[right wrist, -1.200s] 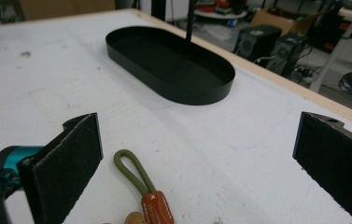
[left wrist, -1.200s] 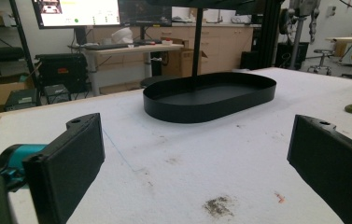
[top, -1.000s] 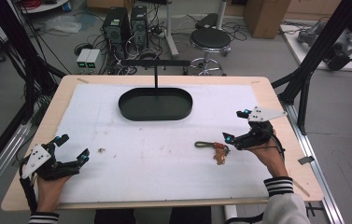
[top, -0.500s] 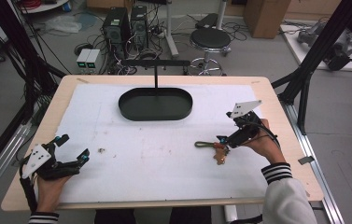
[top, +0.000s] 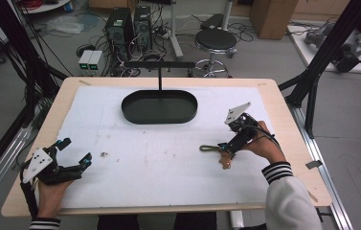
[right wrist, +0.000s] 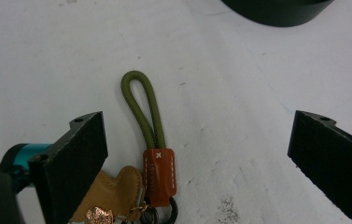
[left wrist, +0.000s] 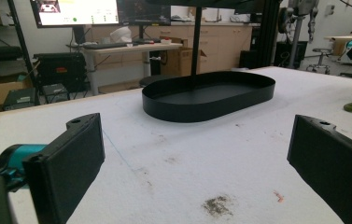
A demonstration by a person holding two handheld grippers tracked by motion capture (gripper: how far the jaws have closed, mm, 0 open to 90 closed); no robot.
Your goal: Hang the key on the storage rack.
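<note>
Lying on the white bench (top: pixel 168 191), a keychain (right wrist: pixel 152 168) sits between the right gripper (top: pixel 230 146)'s spread fingers. Near the front-left corner, the left gripper (top: pixel 75 153)'s fingers are apart. Cluttered lab floor (top: pixel 34 57) surrounds.

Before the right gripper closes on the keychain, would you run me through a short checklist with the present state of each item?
1. Right gripper jaws open wide: ok.
2. Keychain lies between the jaws: ok, though nearer one jaw.
3. Green cord loop flat on the white mat, untangled: ok.
4. Left gripper open, holding nothing, far off: ok.
5. Black tray empty: ok.
6. Ring end of the keychain: cannot tell, cut off.
</note>
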